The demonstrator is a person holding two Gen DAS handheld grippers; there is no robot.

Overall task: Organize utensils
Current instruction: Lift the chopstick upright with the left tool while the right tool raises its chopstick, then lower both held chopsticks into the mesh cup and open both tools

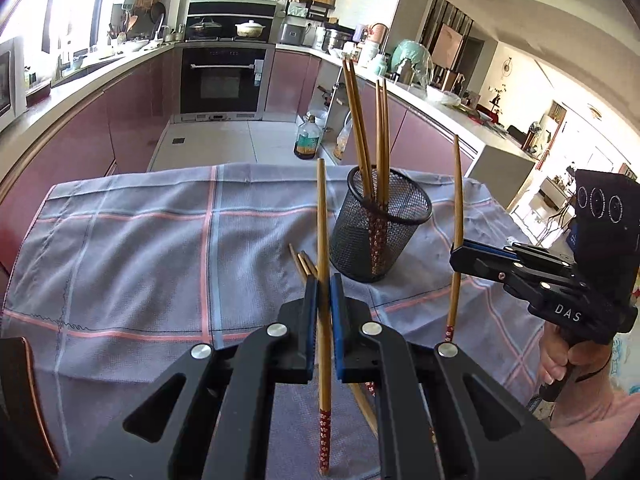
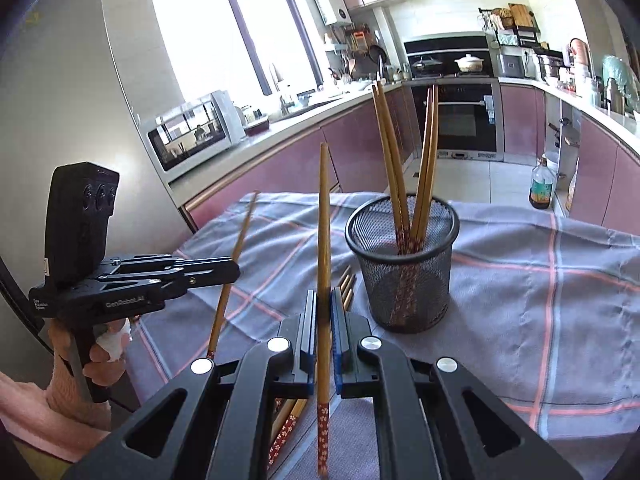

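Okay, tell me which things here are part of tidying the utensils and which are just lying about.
Part of the job:
- chopstick gripped upright in the left gripper
- chopstick gripped upright in the right gripper
- mesh holder with four chopsticks in it
- loose chopsticks on the cloth

Just lying about:
- checked cloth
- oil bottle on the floor
- microwave

Black mesh cup (image 1: 380,226) upright on checked cloth. Four bamboo chopsticks (image 1: 370,132) stand in cup, red flowered ends down, plain tips splayed in two pairs. Beside cup, toward camera, a few loose chopsticks (image 1: 303,264) lie flat on cloth. One chopstick (image 1: 322,264) held near upright left of cup, red end down. Another chopstick (image 1: 457,240) held near upright right of cup.
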